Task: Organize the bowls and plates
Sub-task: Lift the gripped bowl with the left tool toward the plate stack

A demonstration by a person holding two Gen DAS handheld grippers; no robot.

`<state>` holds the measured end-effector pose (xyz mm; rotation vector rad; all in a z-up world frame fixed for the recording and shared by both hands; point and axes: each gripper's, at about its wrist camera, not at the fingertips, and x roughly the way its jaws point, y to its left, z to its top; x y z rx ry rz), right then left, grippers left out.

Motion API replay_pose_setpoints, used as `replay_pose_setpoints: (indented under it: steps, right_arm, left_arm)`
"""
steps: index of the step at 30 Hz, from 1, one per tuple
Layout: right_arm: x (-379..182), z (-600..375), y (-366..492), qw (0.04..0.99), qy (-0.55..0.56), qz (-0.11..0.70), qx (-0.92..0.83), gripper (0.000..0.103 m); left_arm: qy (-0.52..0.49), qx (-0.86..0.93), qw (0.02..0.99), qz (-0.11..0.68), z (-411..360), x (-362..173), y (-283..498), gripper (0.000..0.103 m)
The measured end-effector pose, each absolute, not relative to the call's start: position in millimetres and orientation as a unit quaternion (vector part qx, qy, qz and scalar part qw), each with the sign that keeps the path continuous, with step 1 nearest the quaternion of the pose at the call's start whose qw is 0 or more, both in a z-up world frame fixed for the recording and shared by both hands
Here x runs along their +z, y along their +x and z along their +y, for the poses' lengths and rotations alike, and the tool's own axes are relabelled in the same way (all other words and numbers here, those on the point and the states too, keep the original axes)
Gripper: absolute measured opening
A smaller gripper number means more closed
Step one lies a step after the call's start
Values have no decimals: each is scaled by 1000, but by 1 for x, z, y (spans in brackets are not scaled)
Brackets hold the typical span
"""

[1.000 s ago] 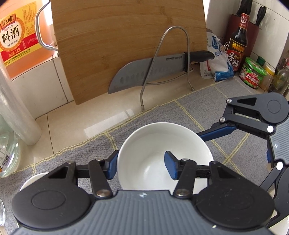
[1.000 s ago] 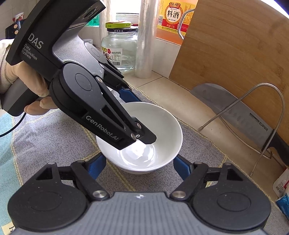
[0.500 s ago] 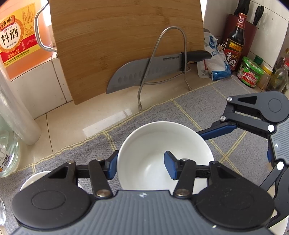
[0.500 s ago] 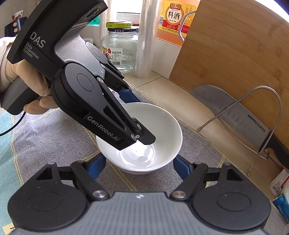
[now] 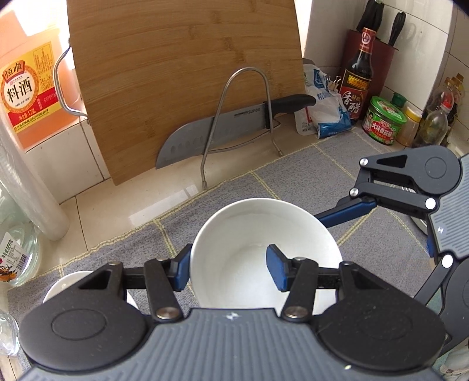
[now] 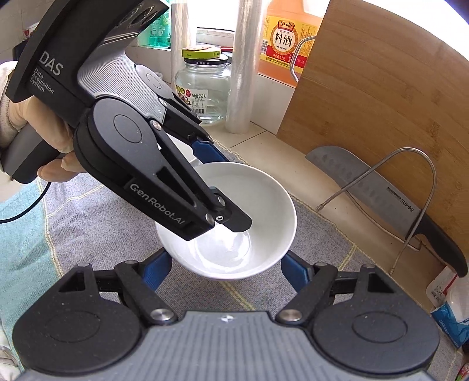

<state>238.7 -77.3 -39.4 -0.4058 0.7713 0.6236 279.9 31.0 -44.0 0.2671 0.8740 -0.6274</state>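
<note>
Bowl [image 5: 249, 234] rim pinched by left claw [image 5: 231, 271]; right claw [image 6: 225, 268] straddles.

Bright daylight floods both views from the window [image 6: 205, 26] behind the counter, blowing out the top corners. Glare streaks the tiled counter [image 5: 164, 205]; fisheye distortion bends the edges, everything otherwise sharp.
</note>
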Motion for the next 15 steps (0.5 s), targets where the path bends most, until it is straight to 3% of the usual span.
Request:
replay_pose_setpoints:
  steps: [15]
  right_arm:
    - [-18,-94,183,867,-191,360,286,85]
  left_arm:
    - [133,-316,853,393,13,-13,225,52]
